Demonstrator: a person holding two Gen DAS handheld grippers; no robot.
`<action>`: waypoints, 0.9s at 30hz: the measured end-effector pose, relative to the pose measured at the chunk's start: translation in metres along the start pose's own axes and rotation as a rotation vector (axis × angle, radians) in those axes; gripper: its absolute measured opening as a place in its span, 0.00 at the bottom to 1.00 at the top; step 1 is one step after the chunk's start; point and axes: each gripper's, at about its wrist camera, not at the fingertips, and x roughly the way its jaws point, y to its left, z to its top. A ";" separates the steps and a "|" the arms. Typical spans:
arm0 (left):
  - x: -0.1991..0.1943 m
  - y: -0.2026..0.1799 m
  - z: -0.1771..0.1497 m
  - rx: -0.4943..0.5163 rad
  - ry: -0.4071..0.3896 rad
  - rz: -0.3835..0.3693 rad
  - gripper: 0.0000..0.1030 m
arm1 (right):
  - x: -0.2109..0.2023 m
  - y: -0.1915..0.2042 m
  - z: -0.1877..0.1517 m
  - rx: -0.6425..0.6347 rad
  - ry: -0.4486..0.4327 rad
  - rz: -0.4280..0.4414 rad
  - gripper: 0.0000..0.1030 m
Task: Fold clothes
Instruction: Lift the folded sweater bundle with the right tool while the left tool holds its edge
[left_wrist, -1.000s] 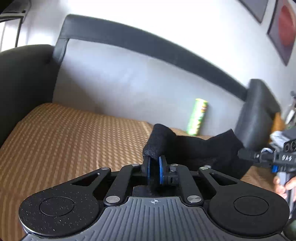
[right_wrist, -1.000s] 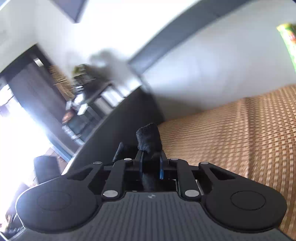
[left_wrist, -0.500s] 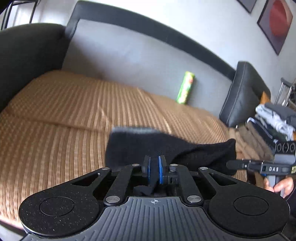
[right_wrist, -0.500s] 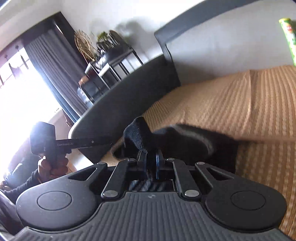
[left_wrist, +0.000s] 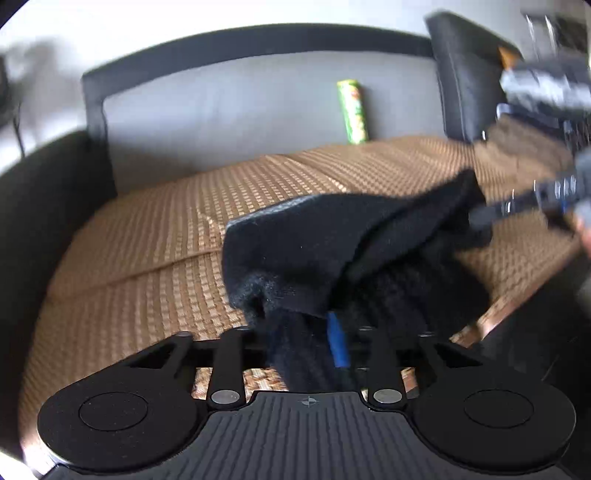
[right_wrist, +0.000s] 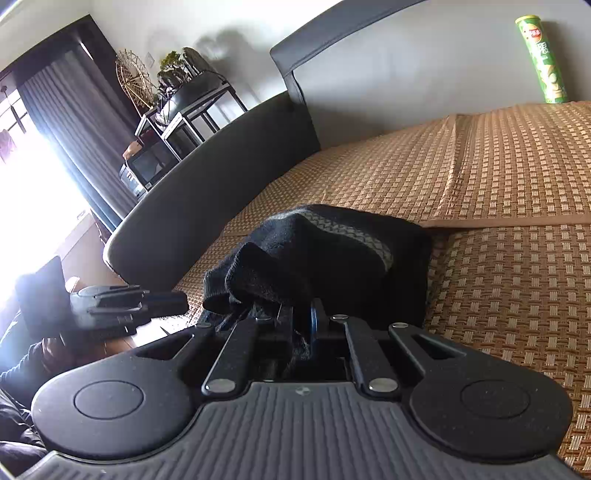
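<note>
Close wrist views, shared sofa (left_wrist: 155, 229)

Black sock (left_wrist: 332, 254), knit, fuzzy texture, with a grey patterned band (right_wrist: 354, 232) running along one fold. It is lying bunched and doubled over on the woven tan mat (left_wrist: 147, 236), near the mat's front edge, by a seam between two mat panels. One end is hanging between the left gripper's (left_wrist: 314, 343) closed fingers, cloth draping over the blue pad (left_wrist: 338, 343). The other end is sitting pinched in the right gripper (right_wrist: 303, 325), folds piling up just ahead of it. The upper layer is arching over the lower; the left view is blurred, so possibly two socks rather than one.
</note>
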 end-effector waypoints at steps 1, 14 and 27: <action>0.002 -0.002 0.000 0.022 -0.003 0.026 0.58 | 0.001 0.000 0.001 0.000 -0.001 -0.005 0.11; 0.028 0.100 -0.004 -0.792 0.070 -0.247 0.75 | -0.026 -0.011 -0.017 0.372 -0.034 0.008 0.58; 0.068 0.095 0.008 -0.860 0.159 -0.218 0.75 | 0.016 -0.058 -0.067 1.236 -0.093 0.118 0.66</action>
